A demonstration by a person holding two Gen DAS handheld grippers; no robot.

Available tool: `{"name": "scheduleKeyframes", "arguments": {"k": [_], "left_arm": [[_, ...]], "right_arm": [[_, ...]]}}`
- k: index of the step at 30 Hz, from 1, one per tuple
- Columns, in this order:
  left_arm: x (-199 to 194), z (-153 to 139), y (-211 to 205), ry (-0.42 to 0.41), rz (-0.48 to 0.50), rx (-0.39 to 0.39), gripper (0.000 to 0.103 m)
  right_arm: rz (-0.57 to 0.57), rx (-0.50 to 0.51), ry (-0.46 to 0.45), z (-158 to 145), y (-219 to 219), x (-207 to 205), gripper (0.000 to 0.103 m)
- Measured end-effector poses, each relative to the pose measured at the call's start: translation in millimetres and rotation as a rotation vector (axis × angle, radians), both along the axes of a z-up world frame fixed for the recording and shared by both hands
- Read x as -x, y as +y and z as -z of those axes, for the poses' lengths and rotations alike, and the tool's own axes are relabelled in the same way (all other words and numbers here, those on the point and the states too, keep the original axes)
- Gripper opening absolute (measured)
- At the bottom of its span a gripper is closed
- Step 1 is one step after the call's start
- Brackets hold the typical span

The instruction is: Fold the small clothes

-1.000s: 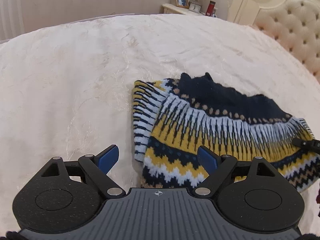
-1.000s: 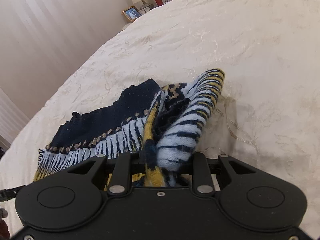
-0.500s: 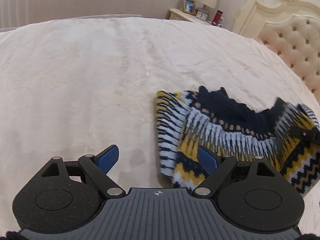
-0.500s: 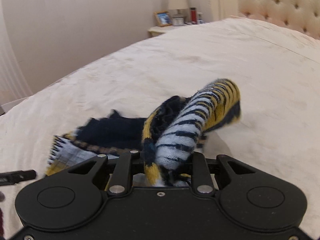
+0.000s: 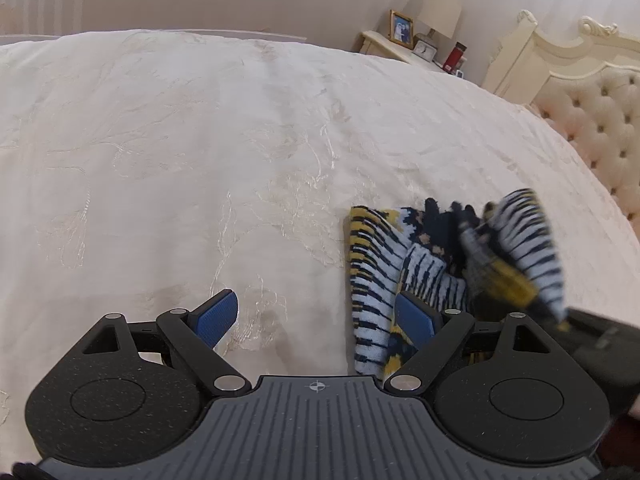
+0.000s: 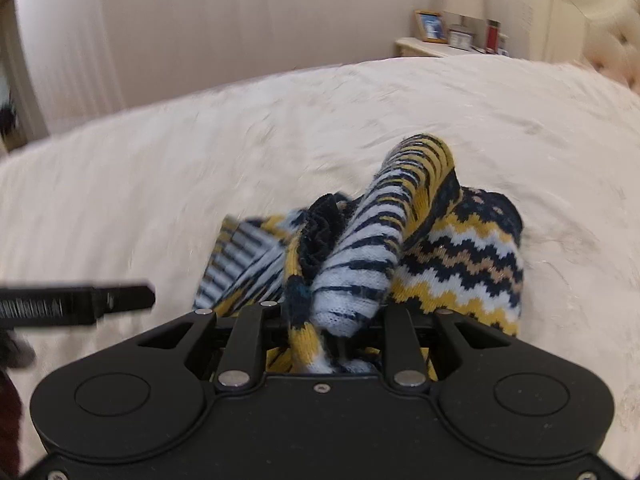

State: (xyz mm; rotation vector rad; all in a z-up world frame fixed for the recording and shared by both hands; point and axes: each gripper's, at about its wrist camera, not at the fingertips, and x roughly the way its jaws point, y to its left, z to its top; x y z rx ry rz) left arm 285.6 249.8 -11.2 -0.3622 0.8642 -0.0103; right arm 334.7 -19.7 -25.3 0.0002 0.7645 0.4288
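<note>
Cream bedspread (image 5: 200, 160), faint embroidered swirls, slightly creased, covers the whole work surface in both views. Pale walls behind; tufted cream headboard (image 5: 600, 120) w/ carved frame at far right in left wrist view. Small cream nightstand (image 5: 384, 42) beyond the bed's far edge, carrying a gold-framed photo (image 5: 401, 28), lamp w/ beige shade (image 5: 438, 10), small clock (image 5: 425, 50), red bottle (image 5: 454, 56). Same group seen in right wrist view, blurred.

No bins, baskets or trays in view; nothing contained.

Knit sweater (image 6: 460, 256), navy/yellow/pale-blue zigzag and stripe pattern, on the bedspread at near right of left wrist view, partly bunched. One striped portion lies flat on the bed, just beside the left gripper's right pad. Another striped fold raised off the bed, blurred.

Right gripper (image 6: 332, 320): narrow gap, clamped on a thick bunched fold of the sweater, striped sleeve-like roll sticking up and fwd from between the fingers. Rest of sweater drapes below and to the right, zigzag panel on the bed.

Left gripper (image 5: 316, 316): wide apart, blue pads showing, nothing between them but bare bedspread. Right pad overlaps sweater edge in view; contact can't be told.

Black finger of left gripper pokes in at left edge of right wrist view, blurred. Dark body of right gripper at right edge of left wrist view, partly blocking the sweater.
</note>
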Motion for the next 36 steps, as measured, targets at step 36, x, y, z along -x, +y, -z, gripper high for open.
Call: {"name": "scheduleKeyframes", "arguments": {"k": [36], "left_arm": [[-7.3, -18.0, -34.8, 0.031, 0.153, 0.206, 0.085]], "right_arm": [[-0.427, 0.225, -0.41, 16.0, 8.2, 121.6, 0.062]]}}
